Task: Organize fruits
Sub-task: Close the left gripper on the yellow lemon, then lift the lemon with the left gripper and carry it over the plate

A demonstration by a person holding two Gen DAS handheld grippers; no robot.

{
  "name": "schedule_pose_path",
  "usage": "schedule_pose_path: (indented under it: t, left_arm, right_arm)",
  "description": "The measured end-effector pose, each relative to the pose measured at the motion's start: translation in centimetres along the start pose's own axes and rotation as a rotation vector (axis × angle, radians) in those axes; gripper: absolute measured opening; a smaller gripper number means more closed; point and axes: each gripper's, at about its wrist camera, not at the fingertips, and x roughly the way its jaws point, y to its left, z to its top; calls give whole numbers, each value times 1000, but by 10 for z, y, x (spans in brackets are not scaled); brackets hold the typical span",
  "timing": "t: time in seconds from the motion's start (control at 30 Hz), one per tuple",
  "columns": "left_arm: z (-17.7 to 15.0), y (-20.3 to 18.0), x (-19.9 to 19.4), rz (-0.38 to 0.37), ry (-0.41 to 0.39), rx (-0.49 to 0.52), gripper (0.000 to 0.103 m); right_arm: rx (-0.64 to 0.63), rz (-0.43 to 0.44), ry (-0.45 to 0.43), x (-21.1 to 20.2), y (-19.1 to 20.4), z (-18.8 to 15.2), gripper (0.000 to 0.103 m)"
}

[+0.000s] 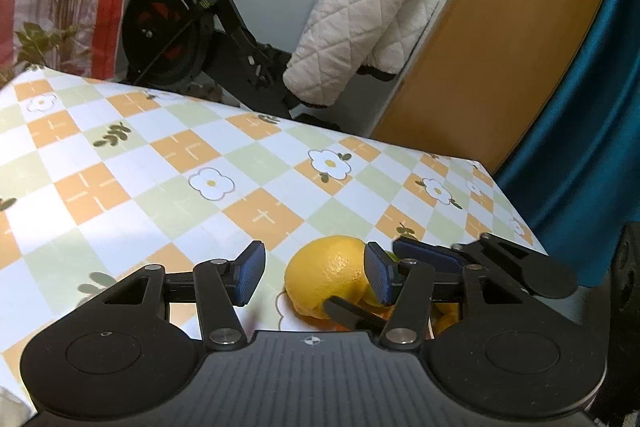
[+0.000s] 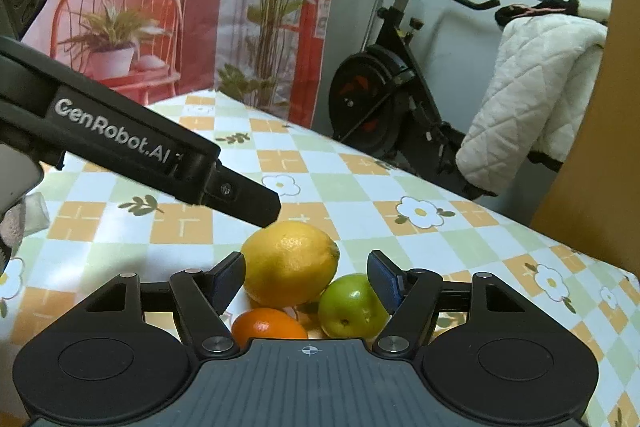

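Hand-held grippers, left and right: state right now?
Left hand-held gripper: open, holding nothing, lemon between its fingers.
Right hand-held gripper: open, holding nothing, lemon and green apple between its fingers.
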Motion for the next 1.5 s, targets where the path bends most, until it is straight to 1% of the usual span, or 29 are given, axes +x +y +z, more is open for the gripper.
schedule_pose_path:
  t: [0.07,0.43,0.63,0.7,0.77,0.87,0.97,1.17,1.5]
  left_arm:
    - [-1,2,4,-9,11,1,57]
    - [-5,7,21,-54,59,-5,59]
    - [-7,6,27,-65,75,0,60]
    - [-8,6,29,-67,80,3,60]
    - [-9,5,29,-68,80,6,60]
    - [-10,3,30,-72,79,5,57]
    - [-12,-1,29,-58,77,26,57]
    - [-13,-4,22,-43,74,33,56]
    - [-13,-20,-6,-20,39,70,56]
  right_arm:
    - [2,7,5,4,1,1,65]
    - [-25,45,35,16,6,4,65]
    - [-44,39,48,19,11,6,66]
    - [-57,28,51,20,13,6,66]
    - [-66,10,50,20,14,5,61]
    - [-65,12,44,18,14,4,61]
    - [-58,12,39,17,14,4,60]
    - [-32,21,30,11,14,4,59]
    - [6,33,-28,-17,16,7,59]
